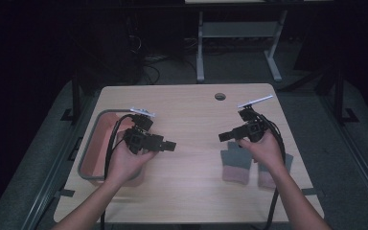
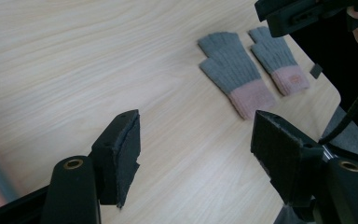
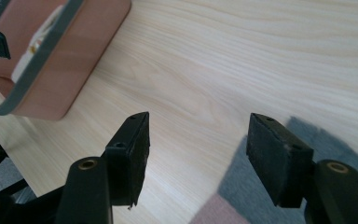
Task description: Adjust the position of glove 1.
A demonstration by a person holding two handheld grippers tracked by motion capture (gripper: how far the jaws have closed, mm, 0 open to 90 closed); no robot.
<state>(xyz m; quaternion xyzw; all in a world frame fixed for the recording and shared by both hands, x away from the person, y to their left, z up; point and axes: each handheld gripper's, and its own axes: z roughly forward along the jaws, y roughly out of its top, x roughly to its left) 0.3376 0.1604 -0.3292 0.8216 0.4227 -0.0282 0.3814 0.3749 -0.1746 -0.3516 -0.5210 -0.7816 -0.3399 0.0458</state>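
We are holding the right tongs (image 1: 224, 136) spread wide and empty just above the pair of grey knitted gloves with pink cuffs (image 1: 254, 165), which are lying flat side by side on the pale wooden worktop (image 1: 196, 115) near its right front edge, partly under our right hand. The left tongs (image 1: 171, 145) are likewise spread with nothing between them, hovering over bare wood at the left, well apart from the gloves. We are judging the gloves to be light, soft and limp, so they will be folding and drooping when lifted; pinching a pink ribbed cuff, where the knit looks thickest, seems the surest hold, and the wool should not be slipping. Beside our left hand, a salmon-pink bin with a grey rim (image 1: 92, 143) is standing at the left edge of the worktop, something pale lying inside it. Nothing is lying between gloves and bin; open wood is stretching across.
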